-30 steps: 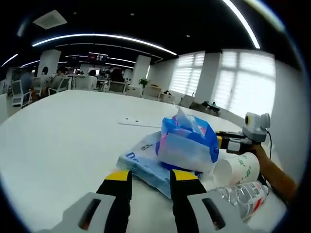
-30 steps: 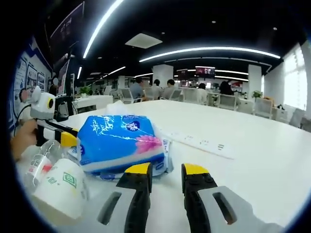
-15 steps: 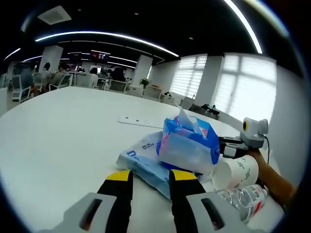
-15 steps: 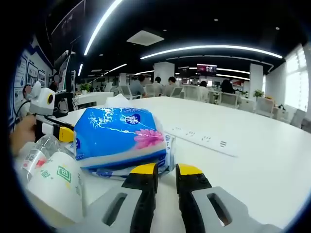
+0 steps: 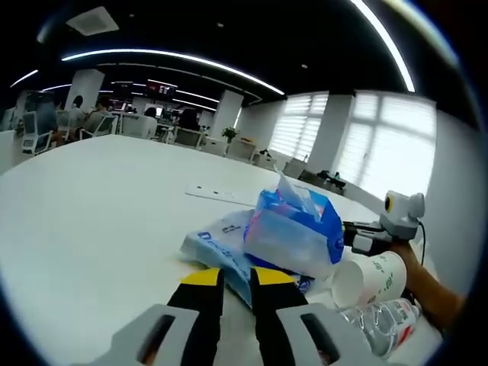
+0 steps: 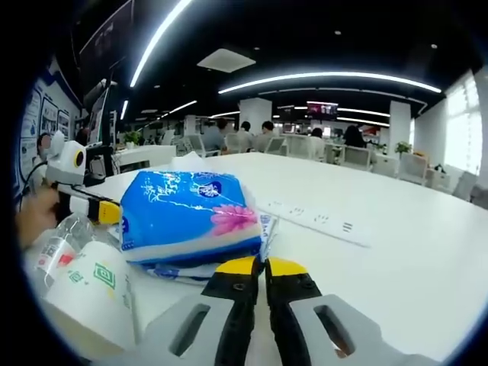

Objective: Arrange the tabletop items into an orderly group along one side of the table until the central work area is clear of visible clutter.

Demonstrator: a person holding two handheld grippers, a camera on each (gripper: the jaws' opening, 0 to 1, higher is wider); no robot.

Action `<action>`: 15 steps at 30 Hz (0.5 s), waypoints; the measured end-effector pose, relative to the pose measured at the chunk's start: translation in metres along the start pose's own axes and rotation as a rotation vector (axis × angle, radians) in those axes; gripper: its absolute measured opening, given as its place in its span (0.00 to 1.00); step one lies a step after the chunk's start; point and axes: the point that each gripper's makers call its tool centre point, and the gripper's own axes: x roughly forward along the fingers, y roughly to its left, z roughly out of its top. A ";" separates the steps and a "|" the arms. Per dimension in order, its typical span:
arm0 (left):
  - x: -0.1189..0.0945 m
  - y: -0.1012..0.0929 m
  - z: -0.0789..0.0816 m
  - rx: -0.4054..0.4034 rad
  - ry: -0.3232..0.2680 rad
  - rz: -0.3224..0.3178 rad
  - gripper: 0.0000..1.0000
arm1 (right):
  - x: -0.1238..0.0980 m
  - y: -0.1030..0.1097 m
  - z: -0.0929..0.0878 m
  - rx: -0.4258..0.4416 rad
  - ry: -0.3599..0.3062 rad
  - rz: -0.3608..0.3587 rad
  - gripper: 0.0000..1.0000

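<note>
Four items sit bunched together on the white table (image 5: 91,221): a blue tissue pack (image 5: 293,229) with a pink flower print and a tuft of tissue at its top, lying on a flat pale-blue packet (image 5: 221,248); a paper cup (image 5: 374,276) on its side, mouth toward the left gripper view; and a clear plastic bottle (image 5: 381,320) lying down, its far end cut off by the view's edge. The left gripper (image 5: 236,278) has its yellow tips nearly together, just short of the packet's edge, with a narrow gap between them. The right gripper (image 6: 264,268) has its tips all but touching, nothing between them, just beside the tissue pack (image 6: 187,217). Print on the packet is too small to read.
</note>
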 end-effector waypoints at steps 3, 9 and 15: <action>0.001 -0.001 0.002 0.010 -0.010 0.002 0.03 | -0.001 0.000 0.000 0.015 0.000 0.001 0.00; 0.003 -0.007 0.010 0.120 -0.057 0.035 0.00 | 0.003 0.000 0.003 -0.002 0.004 0.001 0.00; 0.001 -0.011 0.018 0.153 -0.067 0.027 0.00 | -0.005 0.001 0.007 -0.002 0.003 0.005 0.00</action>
